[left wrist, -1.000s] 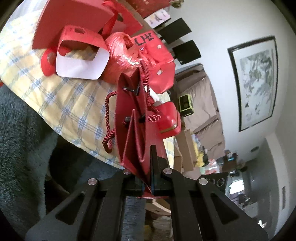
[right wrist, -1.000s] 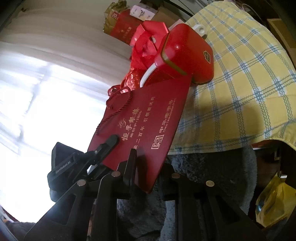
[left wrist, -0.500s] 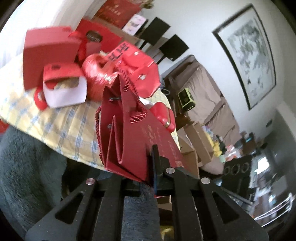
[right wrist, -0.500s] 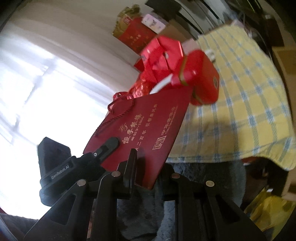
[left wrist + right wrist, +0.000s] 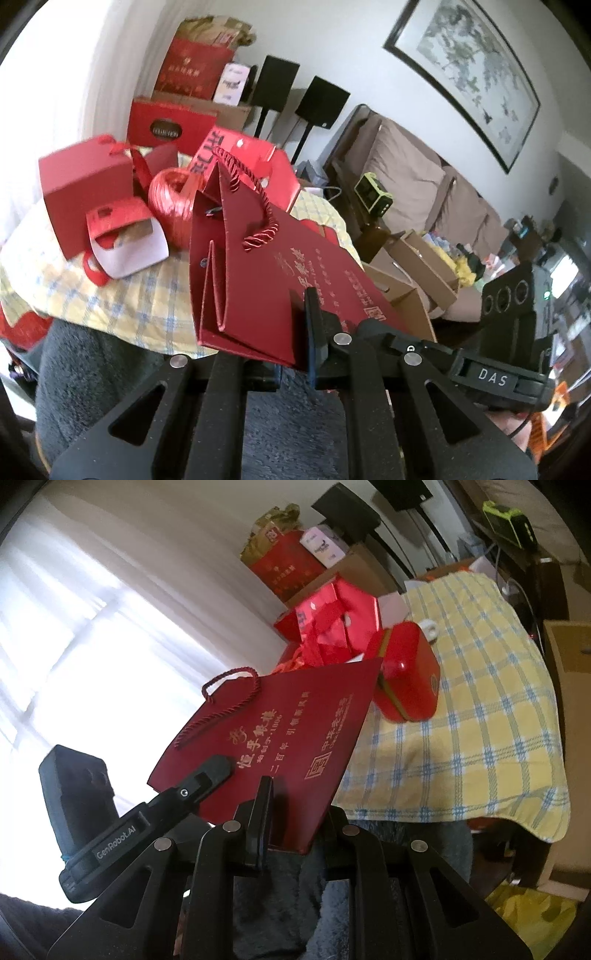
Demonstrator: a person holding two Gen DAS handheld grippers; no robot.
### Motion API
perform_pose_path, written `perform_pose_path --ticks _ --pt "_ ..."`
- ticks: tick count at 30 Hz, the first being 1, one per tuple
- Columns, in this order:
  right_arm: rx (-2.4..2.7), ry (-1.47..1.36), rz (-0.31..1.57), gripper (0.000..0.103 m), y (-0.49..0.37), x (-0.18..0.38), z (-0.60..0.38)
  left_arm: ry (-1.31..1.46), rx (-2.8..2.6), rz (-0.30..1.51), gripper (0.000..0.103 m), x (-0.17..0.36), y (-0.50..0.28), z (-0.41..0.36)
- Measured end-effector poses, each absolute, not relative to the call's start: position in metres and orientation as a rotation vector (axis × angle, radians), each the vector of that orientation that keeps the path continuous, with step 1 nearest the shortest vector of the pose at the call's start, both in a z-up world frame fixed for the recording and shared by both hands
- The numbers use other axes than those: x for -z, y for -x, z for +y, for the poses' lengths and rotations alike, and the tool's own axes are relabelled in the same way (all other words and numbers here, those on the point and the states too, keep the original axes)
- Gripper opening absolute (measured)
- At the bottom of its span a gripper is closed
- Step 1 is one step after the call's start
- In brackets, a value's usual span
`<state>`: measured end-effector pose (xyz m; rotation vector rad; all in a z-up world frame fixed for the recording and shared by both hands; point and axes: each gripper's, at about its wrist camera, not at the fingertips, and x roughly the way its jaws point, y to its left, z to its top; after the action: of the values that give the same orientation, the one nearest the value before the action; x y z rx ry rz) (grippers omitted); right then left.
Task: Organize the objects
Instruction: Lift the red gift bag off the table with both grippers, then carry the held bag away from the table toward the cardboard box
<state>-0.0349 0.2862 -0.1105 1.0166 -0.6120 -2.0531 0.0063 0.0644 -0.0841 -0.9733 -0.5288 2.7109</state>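
Landmark: table under a yellow-and-blue checked cloth [image 5: 480, 709].

Room: white wall with a long framed ink painting [image 5: 476, 74]; beige cushioned sofa [image 5: 413, 192] right of the table; bright curtained window [image 5: 74, 627] on its far side; open cardboard cartons [image 5: 413, 266] on the floor between table and sofa. Dark grey fleecy fabric [image 5: 110, 369] fills the ground under the table's near edge.

Task thing: flat-folded dark red paper gift bag with gold lettering and twisted cord handles [image 5: 295, 738], held in the air over the near edge of the table, tilted, clear of the cloth.

Left gripper [image 5: 295, 354]: pointing down toward the table, pinching the bag's bottom edge by the folded gusset; jaws nearly together on the paper.
Right gripper [image 5: 291, 834]: pinching the same bottom edge from the other corner, one black finger [image 5: 264, 812] laid on the printed face. The left gripper's finger lies on that face just beside it.

On the cloth beyond the bag: red square cardboard box [image 5: 85, 192], open red cartons [image 5: 332, 627], rounded red tin with gold band [image 5: 410, 672], ball of shiny red ribbon [image 5: 171, 206], small red-and-white card sleeve [image 5: 125, 236]. These crowd the table's window side.
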Motion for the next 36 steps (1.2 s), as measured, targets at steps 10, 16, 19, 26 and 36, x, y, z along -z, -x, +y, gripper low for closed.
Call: perform_pose_path --ticks 10,16,19,26,36 --pt "2.134 -0.946 -0.519 0.019 0.024 0.089 0.292 0.906 -2.778 -0.296 0.011 0.06 -0.017 0.09" --pt "2.178 -0.885 -0.457 0.019 0.016 0.074 0.295 0.833 -2.82 -0.16 0.011 0.045 -0.026 0.106" --pt "2.202 -0.858 -0.432 0.019 0.012 0.067 0.296 0.8 -2.836 -0.111 0.011 0.039 -0.029 0.113" --pt "2.227 -0.825 -0.426 0.019 0.01 0.057 0.307 0.746 -2.853 -0.009 0.011 0.027 -0.031 0.132" --pt "2.3 -0.774 -0.389 0.019 0.005 0.039 0.326 0.682 -2.838 0.039 0.011 0.014 -0.028 0.154"
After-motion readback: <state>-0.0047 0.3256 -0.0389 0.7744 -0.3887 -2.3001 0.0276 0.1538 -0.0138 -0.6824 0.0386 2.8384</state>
